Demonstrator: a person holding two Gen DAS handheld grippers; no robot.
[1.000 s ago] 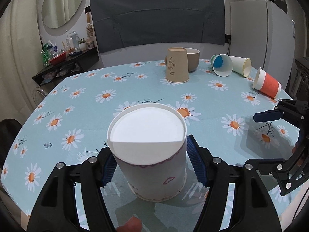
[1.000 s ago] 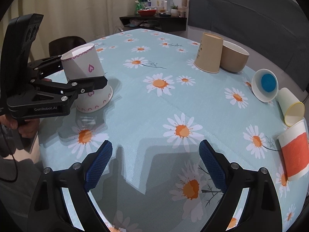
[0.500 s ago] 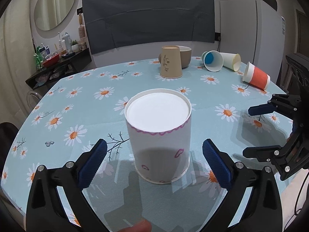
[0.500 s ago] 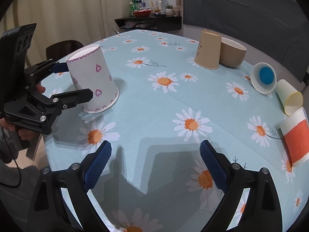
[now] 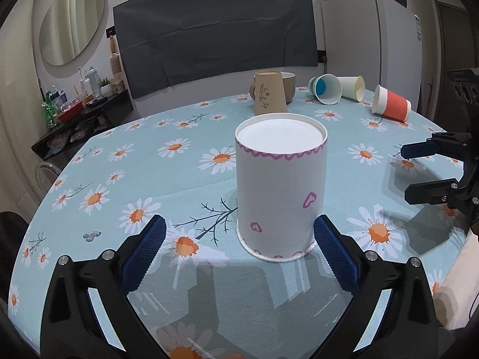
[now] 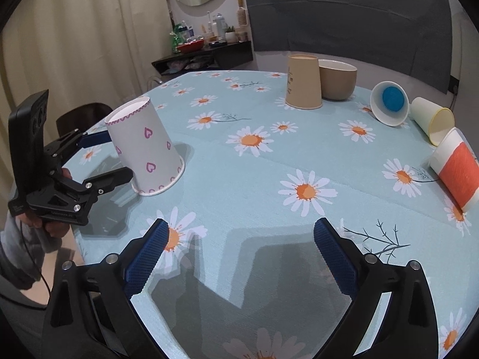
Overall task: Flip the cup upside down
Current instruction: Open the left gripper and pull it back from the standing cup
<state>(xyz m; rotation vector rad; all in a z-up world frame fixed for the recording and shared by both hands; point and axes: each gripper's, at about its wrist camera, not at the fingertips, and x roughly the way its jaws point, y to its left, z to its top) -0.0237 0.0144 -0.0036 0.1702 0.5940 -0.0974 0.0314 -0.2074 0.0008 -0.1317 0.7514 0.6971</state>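
Note:
A white paper cup with pink hearts (image 5: 280,185) stands upside down, rim on the daisy tablecloth (image 5: 125,161). My left gripper (image 5: 239,251) is open, its blue pads just short of the cup on both sides, not touching it. In the right wrist view the cup (image 6: 146,149) is at the left with the left gripper (image 6: 101,158) behind it. My right gripper (image 6: 239,254) is open and empty over the near table edge. It shows at the right of the left wrist view (image 5: 419,170).
A tan cup (image 6: 302,82) stands upside down beside a tan bowl (image 6: 338,79) at the back. A cup with a blue inside (image 6: 389,106), a pale yellow cup (image 6: 432,119) and an orange-banded cup (image 6: 458,170) lie on their sides at the right.
My left gripper let go of the heart cup, opened wide and drew back. The cup now stands free, upside down. My right gripper barely moved.

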